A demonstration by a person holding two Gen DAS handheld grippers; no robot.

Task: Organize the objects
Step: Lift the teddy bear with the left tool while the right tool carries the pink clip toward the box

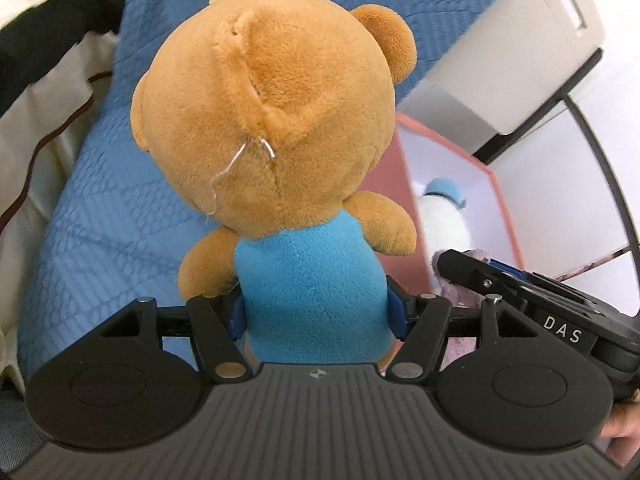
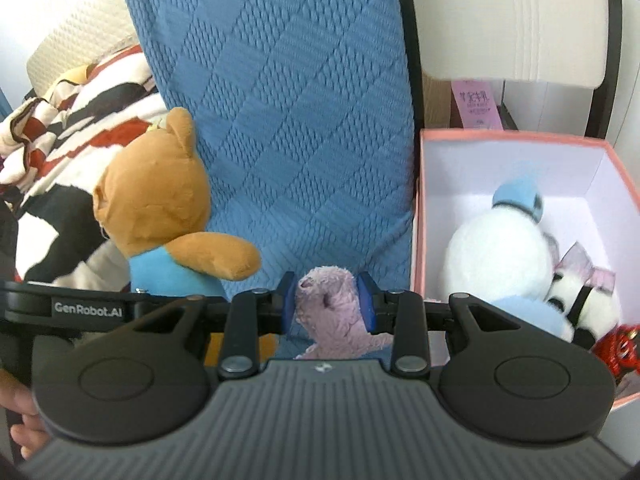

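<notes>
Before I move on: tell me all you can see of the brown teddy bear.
The brown teddy bear is a plush toy with a big round head, small ears, stubby arms and a light blue top. A loose thread hangs from its head seam. It is upright, seen from behind, pinched at the torso by the left gripper above the blue quilt.

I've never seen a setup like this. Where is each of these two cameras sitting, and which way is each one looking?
Left wrist view: sits on the left gripper, looking along its fingers at the brown bear it clamps, over the blue bedspread; a bit of hand shows bottom right.
Right wrist view: sits on the right gripper, which clamps a lilac plush toy, facing the pink box; fingers show bottom left.
Shared: bear, bedspread, box, and the white plush inside it.
</notes>
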